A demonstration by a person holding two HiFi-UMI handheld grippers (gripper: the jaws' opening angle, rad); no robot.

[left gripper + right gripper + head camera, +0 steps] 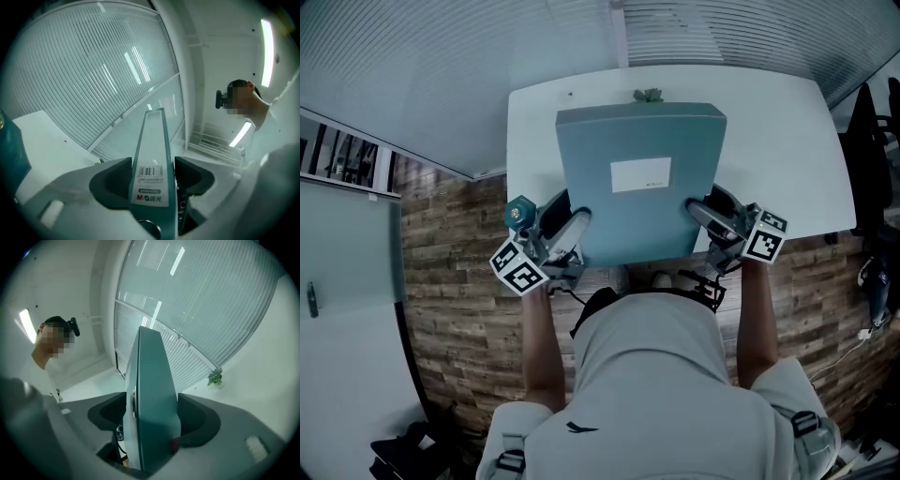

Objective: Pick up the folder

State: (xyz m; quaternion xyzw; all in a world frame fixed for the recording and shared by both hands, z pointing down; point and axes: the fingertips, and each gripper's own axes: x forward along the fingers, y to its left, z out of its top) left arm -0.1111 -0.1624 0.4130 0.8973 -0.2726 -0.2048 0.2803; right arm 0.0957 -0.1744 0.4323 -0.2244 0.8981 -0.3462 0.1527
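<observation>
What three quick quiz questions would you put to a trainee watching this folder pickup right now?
1. True or false: the teal folder lies untouched on the white table.
2. Which part does the left hand-held gripper clamp? A. the spine bearing the barcode label; B. a table leg; C. nothing at all.
3. Fill in: in the head view, the small plant stands at the table's ____ edge (near or far).

Key:
1. False: the right hand-held gripper and the left one both clamp it, raised above the table.
2. A.
3. far.
</observation>
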